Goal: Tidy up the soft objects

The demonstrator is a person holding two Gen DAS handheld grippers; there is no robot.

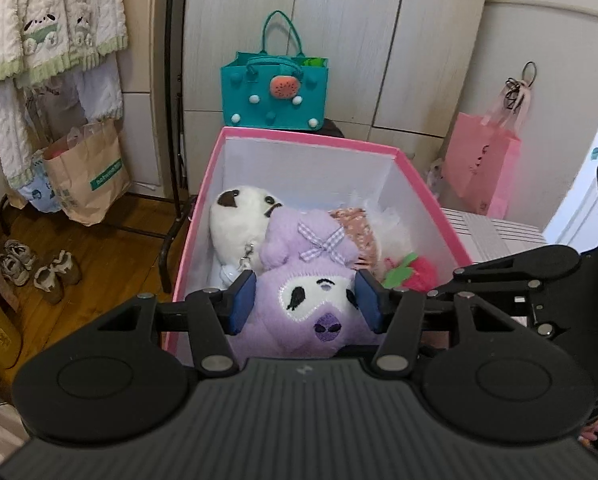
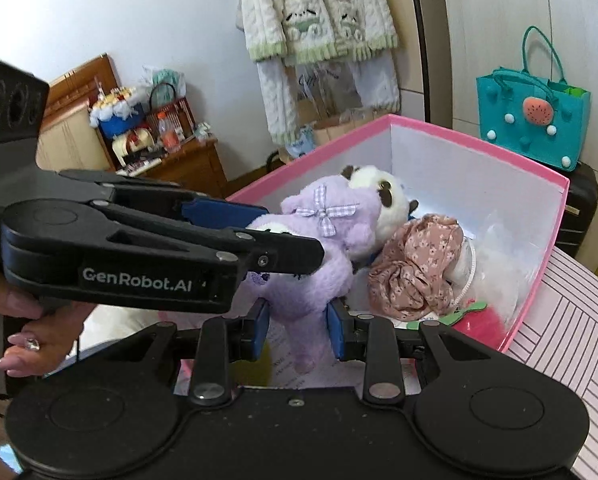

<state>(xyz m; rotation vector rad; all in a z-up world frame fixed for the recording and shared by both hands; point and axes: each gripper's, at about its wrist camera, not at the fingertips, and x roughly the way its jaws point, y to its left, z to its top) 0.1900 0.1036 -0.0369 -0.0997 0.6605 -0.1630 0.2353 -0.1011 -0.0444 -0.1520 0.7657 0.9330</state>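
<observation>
A purple plush toy (image 1: 307, 332) with a checked bow hangs over the near end of a pink box (image 1: 311, 138) with white walls. My left gripper (image 1: 305, 304) is shut on its head, a blue pad on each side of the face. In the right wrist view my right gripper (image 2: 299, 324) is shut on the plush toy's (image 2: 331, 220) lower body, and the left gripper (image 2: 275, 232) reaches in from the left. Inside the box (image 2: 479, 140) lie a panda plush (image 1: 239, 220), a floral cloth (image 2: 419, 264) and a red strawberry plush (image 1: 419, 272).
A teal bag (image 1: 275, 92) stands behind the box, a pink bag (image 1: 483, 164) hangs to the right. On the left are a paper bag (image 1: 87, 172), shoes (image 1: 35, 268) and hanging knitwear (image 1: 51, 20). A hand (image 2: 31, 340) grips the left gripper's handle.
</observation>
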